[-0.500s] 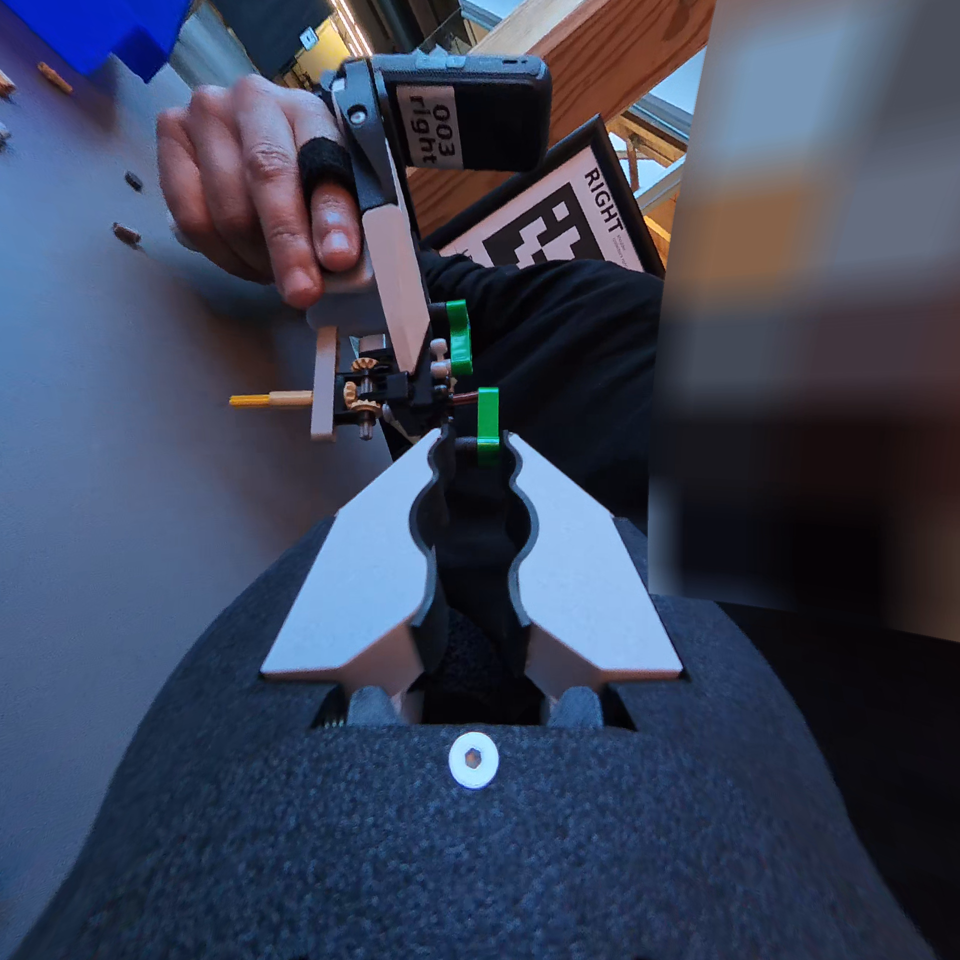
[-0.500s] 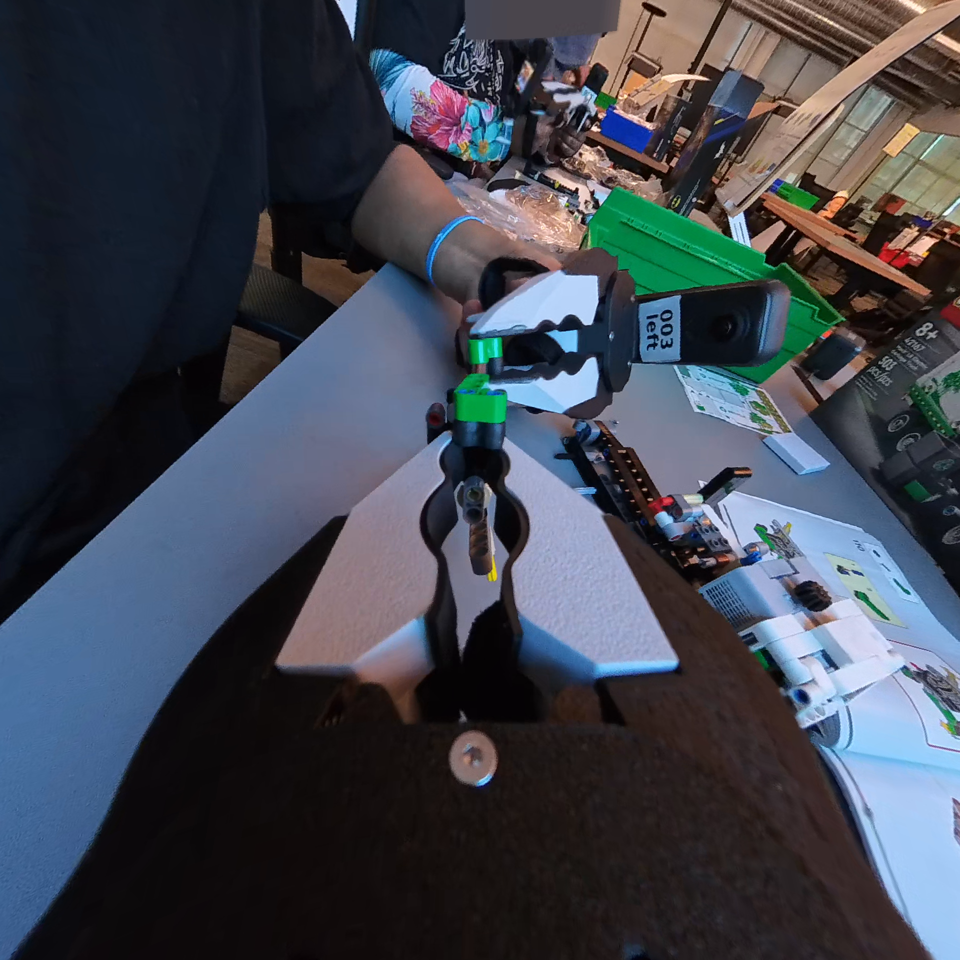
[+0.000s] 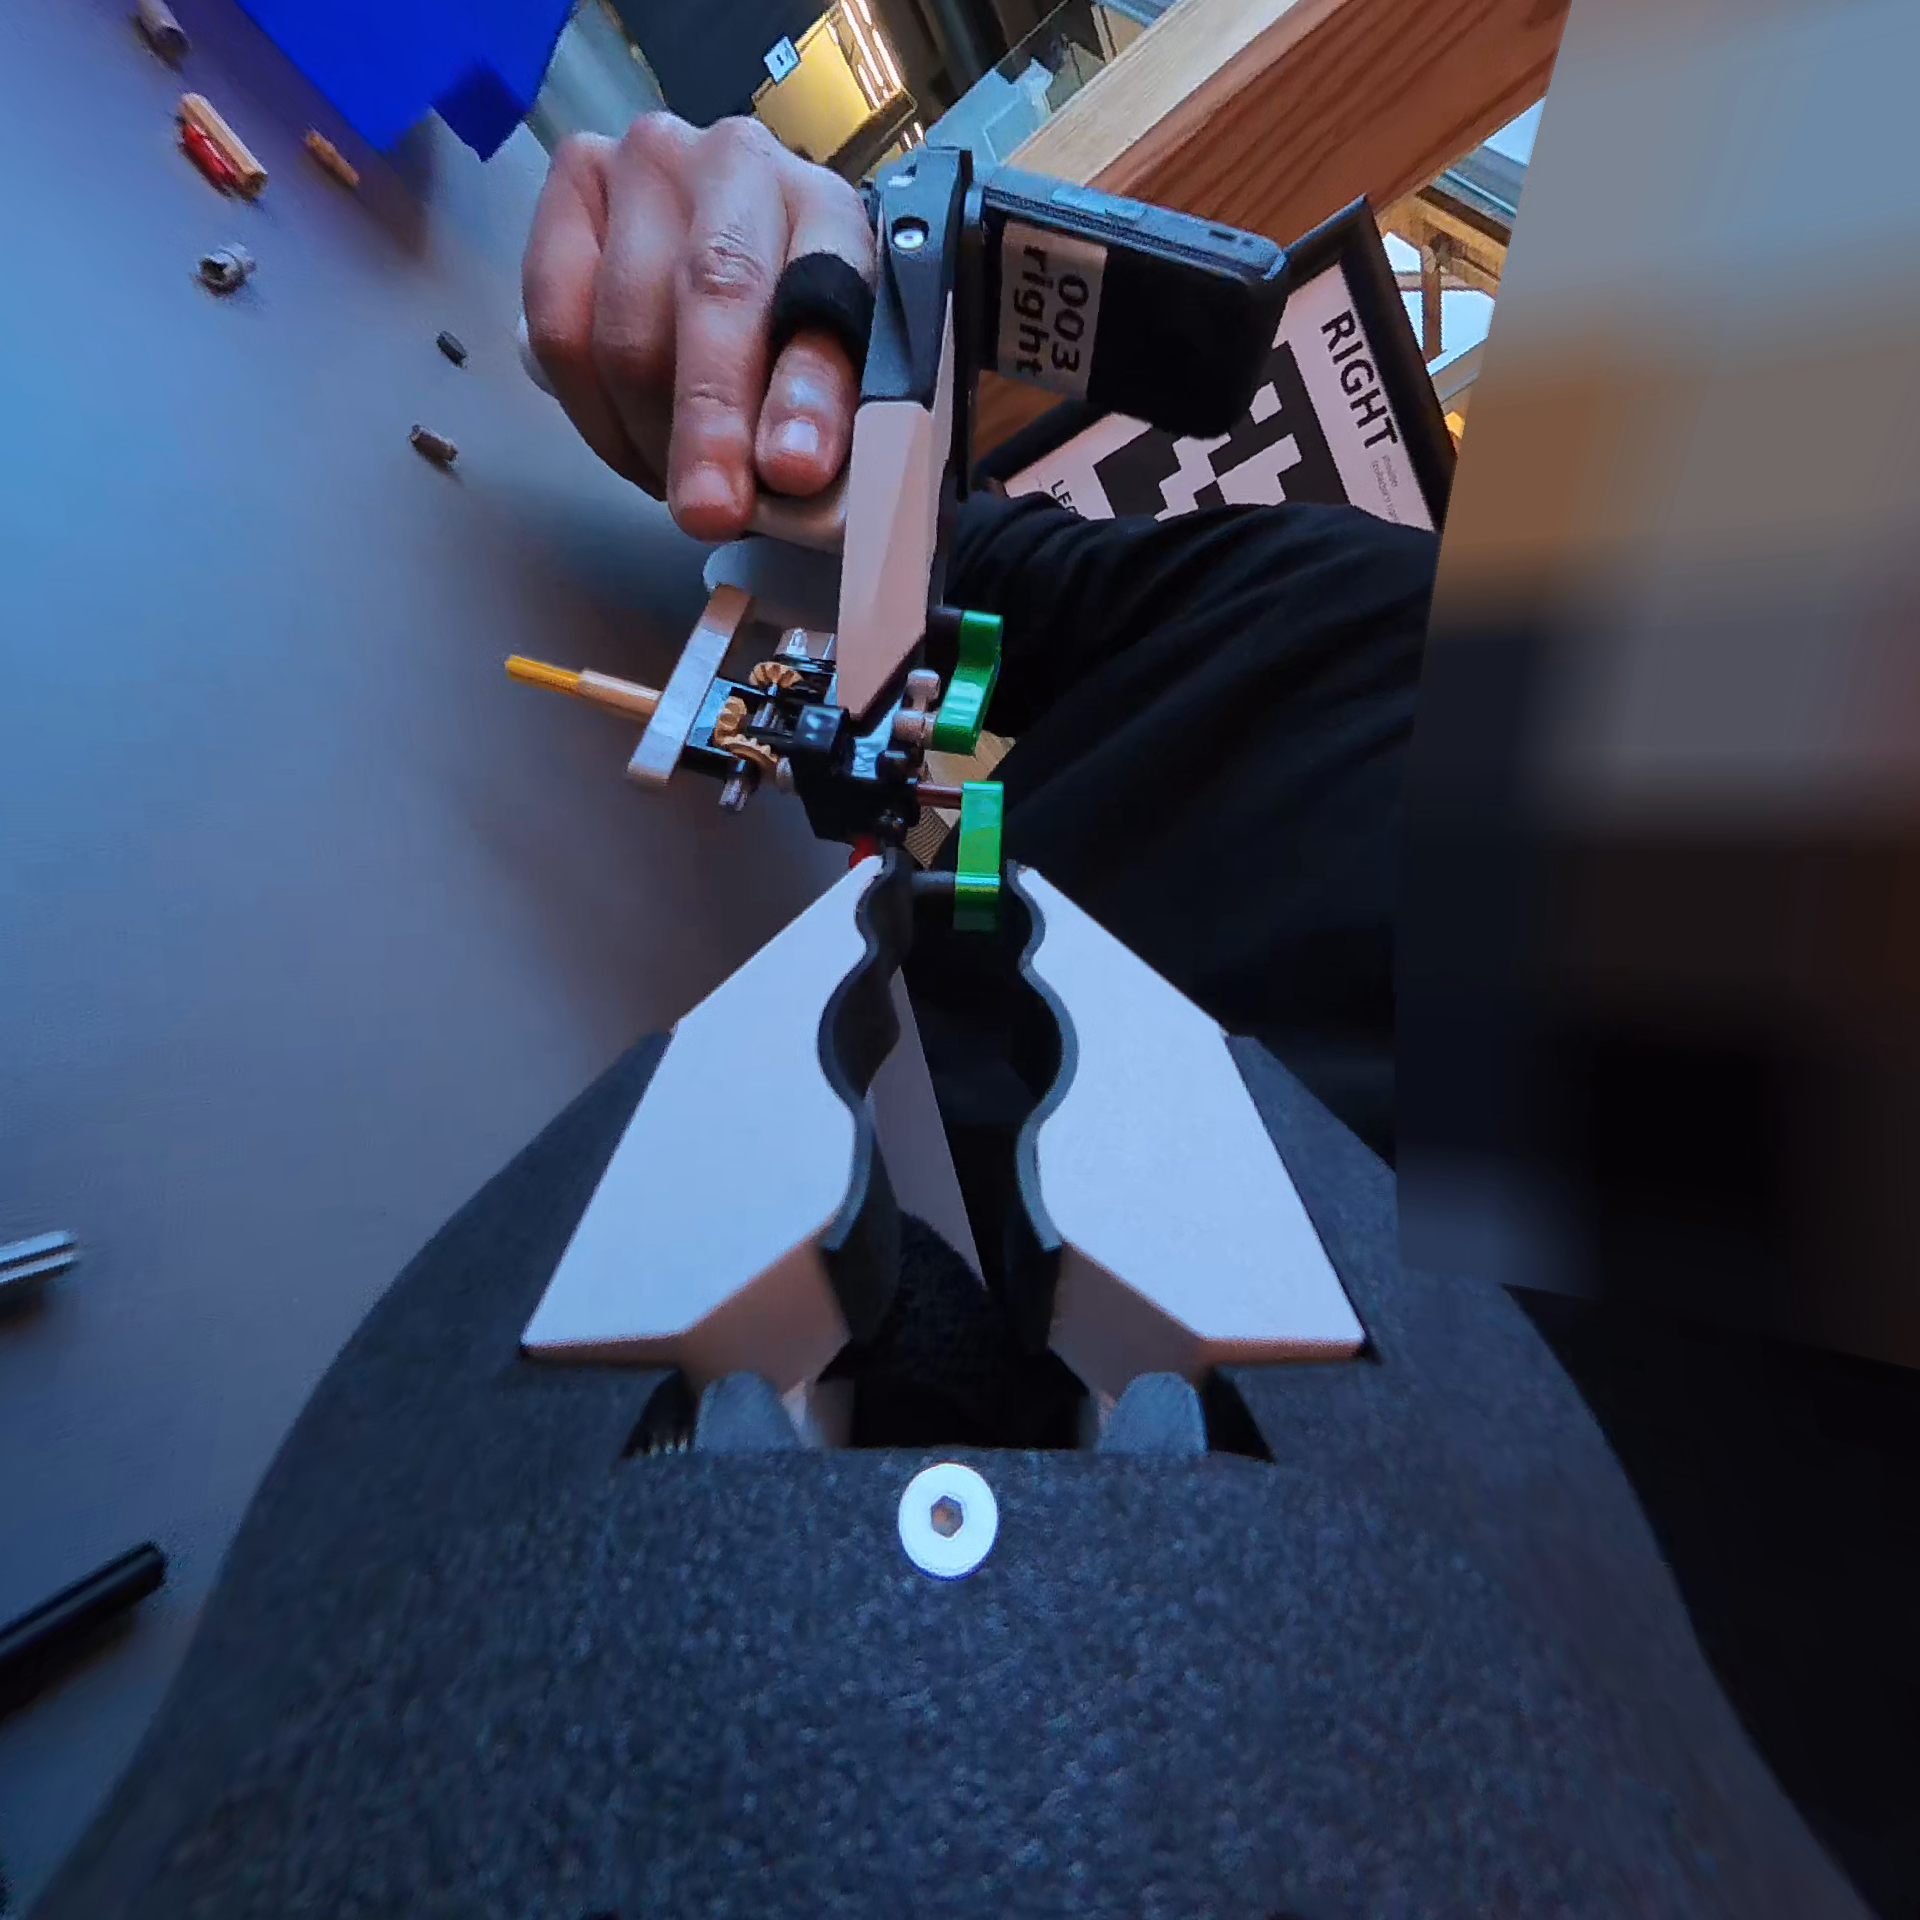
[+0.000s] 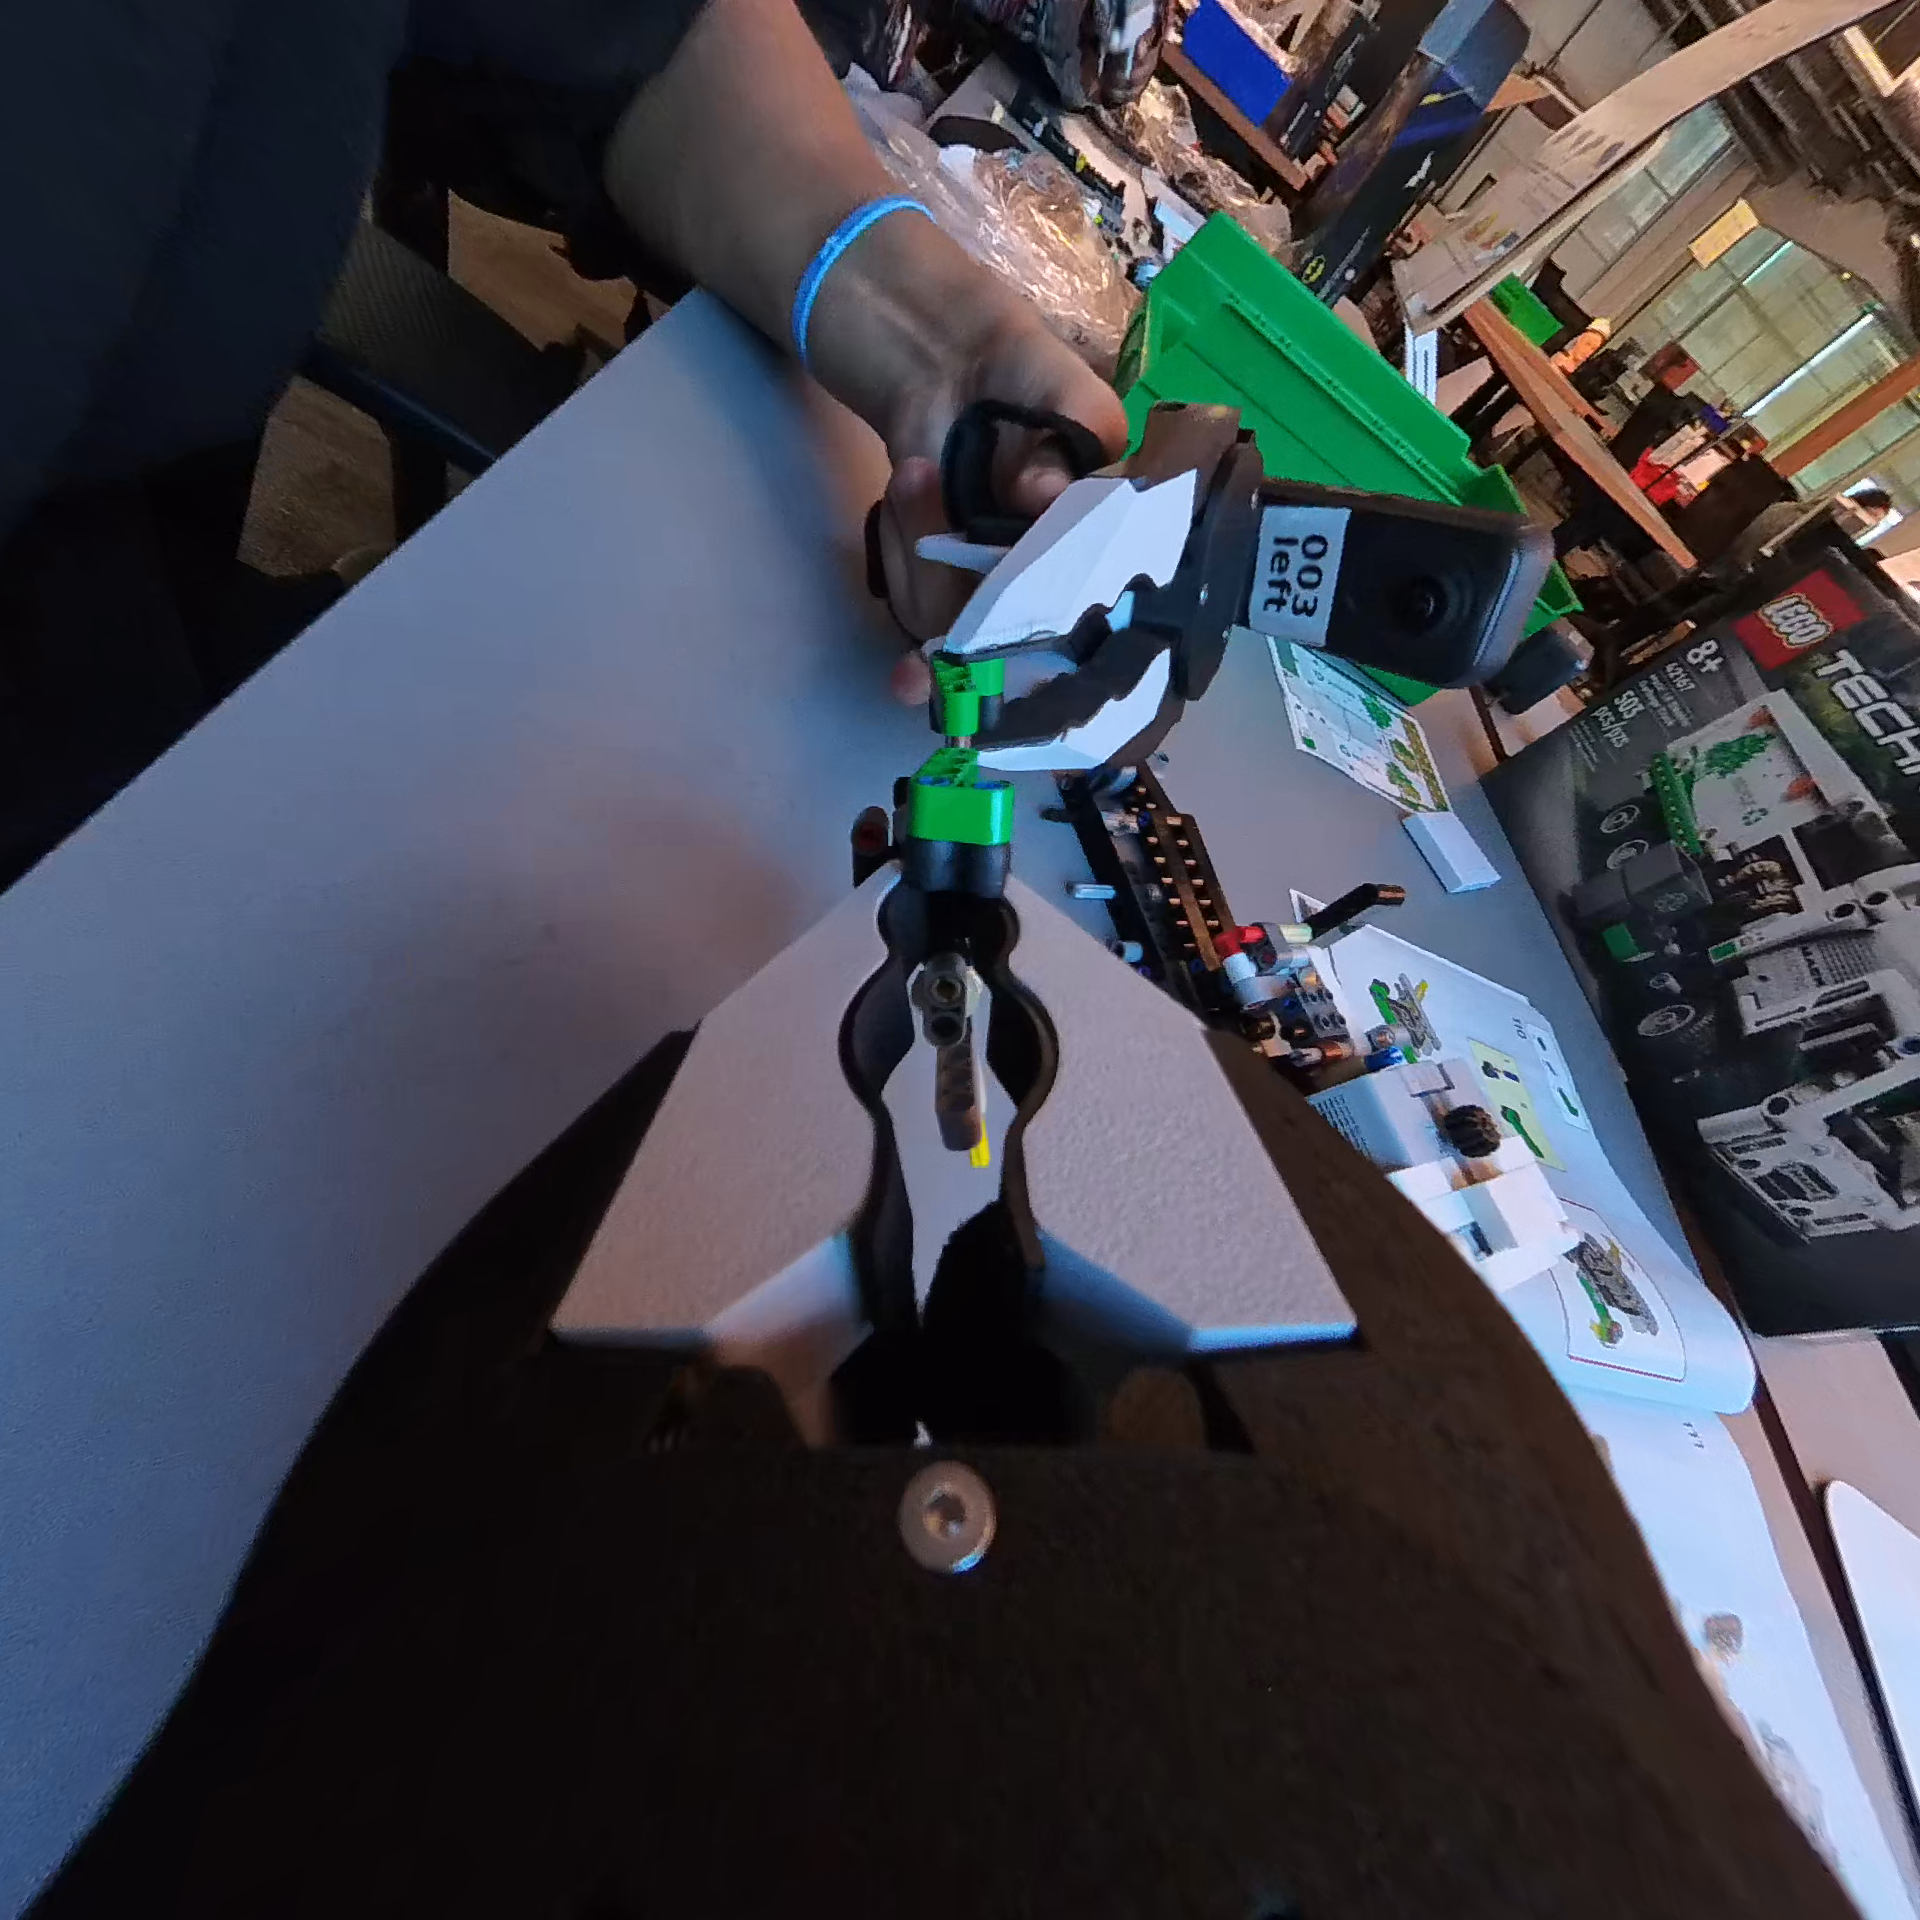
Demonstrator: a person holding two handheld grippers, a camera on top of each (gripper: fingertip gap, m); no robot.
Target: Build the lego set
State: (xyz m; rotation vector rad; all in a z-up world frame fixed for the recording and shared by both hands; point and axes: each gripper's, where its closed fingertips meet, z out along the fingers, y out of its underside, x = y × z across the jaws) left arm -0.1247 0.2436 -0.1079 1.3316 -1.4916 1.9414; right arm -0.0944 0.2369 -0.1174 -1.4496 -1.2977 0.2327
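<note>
My left gripper (image 3: 951, 878) is shut on a small green piece (image 3: 977, 847), pinched at the fingertips. My right gripper (image 4: 945, 894) is shut on a small black gear assembly (image 3: 800, 738) with a grey beam, a tan axle with a yellow tip, and its own green piece (image 4: 961, 810). The two grippers face each other above the grey table (image 4: 416, 831). The held green piece (image 4: 966, 686) sits on the end of a short axle sticking out of the assembly. The left gripper (image 4: 971, 698) shows in the right wrist view, and the right gripper (image 3: 868, 717) in the left wrist view.
A black partly built frame (image 4: 1153, 873), a white built section (image 4: 1455, 1174), an open instruction booklet (image 4: 1621, 1340) and the set's box (image 4: 1766, 935) lie to the right. A green bin (image 4: 1330, 384) stands behind. Loose small pieces (image 3: 218, 156) lie by a blue bin (image 3: 416, 62). The left gripper's tips are roughly 4 centimetres from the right gripper's.
Both grippers have tilted, so both views have rolled. The right gripper's hand and assembly now lean over more. The green piece stays at the assembly's axle end.
</note>
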